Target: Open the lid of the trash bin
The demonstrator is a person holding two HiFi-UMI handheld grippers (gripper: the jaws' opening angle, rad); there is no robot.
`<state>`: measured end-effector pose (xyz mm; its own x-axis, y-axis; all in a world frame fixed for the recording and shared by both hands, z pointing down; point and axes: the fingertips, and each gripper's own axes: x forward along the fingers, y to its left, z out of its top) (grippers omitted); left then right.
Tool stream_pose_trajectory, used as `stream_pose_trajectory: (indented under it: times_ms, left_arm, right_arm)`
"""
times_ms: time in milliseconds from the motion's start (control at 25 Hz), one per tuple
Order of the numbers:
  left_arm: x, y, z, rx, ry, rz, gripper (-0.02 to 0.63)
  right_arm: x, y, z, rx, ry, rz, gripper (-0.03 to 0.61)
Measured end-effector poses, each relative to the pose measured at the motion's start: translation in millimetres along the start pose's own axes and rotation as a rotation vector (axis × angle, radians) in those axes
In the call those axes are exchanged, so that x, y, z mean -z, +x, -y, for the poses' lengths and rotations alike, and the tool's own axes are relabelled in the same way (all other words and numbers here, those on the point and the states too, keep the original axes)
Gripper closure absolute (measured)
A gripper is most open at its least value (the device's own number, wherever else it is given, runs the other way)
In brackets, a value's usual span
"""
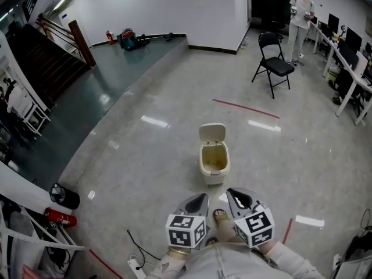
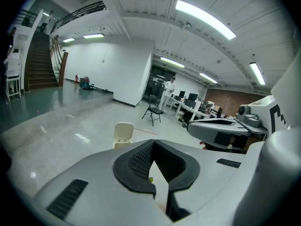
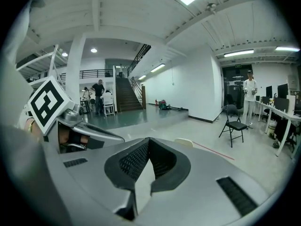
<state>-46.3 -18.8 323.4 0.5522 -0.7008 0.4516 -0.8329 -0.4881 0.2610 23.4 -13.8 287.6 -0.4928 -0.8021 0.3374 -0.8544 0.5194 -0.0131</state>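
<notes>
- A cream trash bin [image 1: 214, 163] stands on the glossy grey floor [image 1: 145, 156], just ahead of the person and well apart from both tools; its lid [image 1: 212, 133] is tipped up at the back and the inside is in view
- Step in hand: the lid looks already open, so the task appears finished or nearly so; if anything is left, it would be a reach forward and down to the lid's rim
- Left tool [image 1: 200, 200] is held low and close to the body, pointing toward the bin; its jaws are closed on nothing
- Right tool [image 1: 233, 195] sits beside it at about the same height, angled slightly inward; its jaws are likewise pressed together and empty
</notes>
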Motion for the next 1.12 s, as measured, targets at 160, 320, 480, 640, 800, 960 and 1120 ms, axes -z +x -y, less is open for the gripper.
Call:
stream_pose_trajectory:
  times_ms: [160, 320, 480, 640, 800, 960, 1120]
  left_arm:
    - [-4.1, -4.5, -2.4, -0.001, -0.001, 0.019, 0.611]
    - [-5.1, -7.8, -6.6, 0.0, -0.001, 0.035, 0.611]
    - [-7.2, -9.9, -9.0, -0.004, -0.004, 0.04, 0.611]
    - [-8.7, -14.7, -16.5, -0.013, -0.009, 0.044, 0.611]
    - [-10.7, -16.7, -21.1, -0.019, -0.014, 0.054, 0.611]
    - [-10.0, -15.7, -19.3, -0.02, -0.017, 0.056, 0.611]
    - [-7.7, -16.6, -19.1, -0.017, -0.02, 0.056, 0.611]
  right_arm:
    - [-1.7, 0.7, 0.6, 0.015, 0.015, 0.0, 0.574]
    - [-3.9, 4.6, -6.0, 0.002, 0.035, 0.008, 0.574]
    - [-8.1, 5.4, -9.7, -0.008, 0.033, 0.013, 0.574]
    - [-12.5, 7.9, -15.0, -0.007, 0.032, 0.017, 0.574]
    - [-13.1, 10.6, -18.8, -0.015, 0.024, 0.016, 0.574]
    - [-10.7, 9.6, -19.0, -0.023, 0.017, 0.011, 0.574]
    - [-8.6, 8.8, -21.0, -0.027, 0.014, 0.01, 0.574]
